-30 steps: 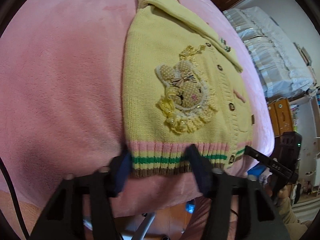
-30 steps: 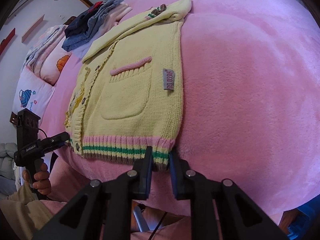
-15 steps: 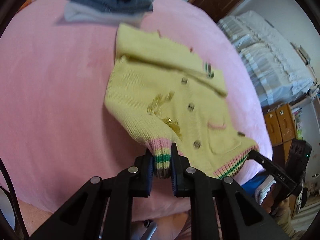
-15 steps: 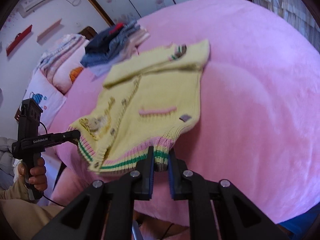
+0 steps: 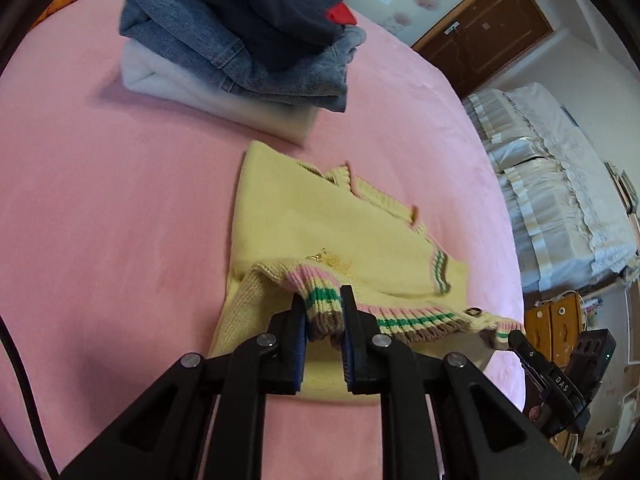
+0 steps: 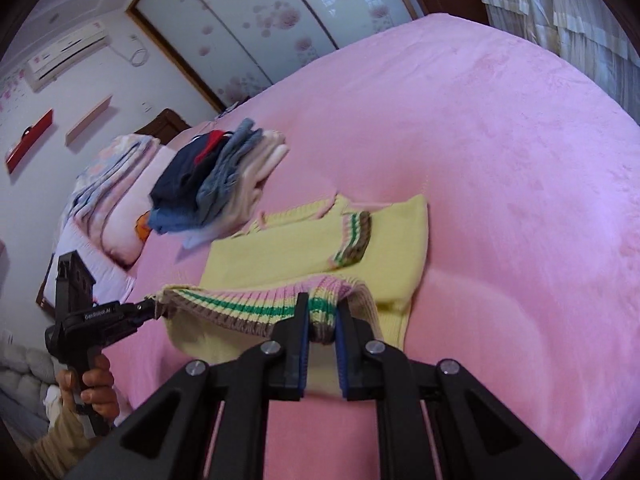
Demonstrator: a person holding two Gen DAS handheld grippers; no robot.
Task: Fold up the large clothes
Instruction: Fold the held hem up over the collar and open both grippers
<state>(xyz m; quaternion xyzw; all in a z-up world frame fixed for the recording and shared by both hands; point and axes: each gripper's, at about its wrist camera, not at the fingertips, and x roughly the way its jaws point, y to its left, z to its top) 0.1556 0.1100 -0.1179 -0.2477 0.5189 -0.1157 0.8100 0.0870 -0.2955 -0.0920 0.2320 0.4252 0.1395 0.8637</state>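
At the bottom centre of the left wrist view, our left gripper [image 5: 323, 332] has its fingers [image 5: 298, 344] drawn narrow, pinching the striped ribbed hem of the yellow knitted cardigan [image 5: 320, 216]. At the bottom centre of the right wrist view, our right gripper [image 6: 323, 328] does the same: narrow fingers [image 6: 301, 336] clamp the pink, green and brown hem band at its other corner. The hem hangs stretched between the two grips, lifted off the pink plush bed cover [image 5: 100, 208]. We judge that we hold both bottom corners so the lower edge stays straight as it is carried over the body of the garment for a lengthwise fold.

Just beyond the fingers, the rest of the cardigan lies flat on the bed cover in mid-frame, a striped cuff [image 6: 354, 240] resting on top, which suggests the sleeves are already turned in.

Farther up, in the upper left of the left view, a stack of folded clothes [image 5: 240, 40] sits near the cardigan's far edge: dark navy on denim on white. It likely marks where finished pieces go.

At the left of the right view, a hand [image 6: 90, 388] grips the left gripper's handle.
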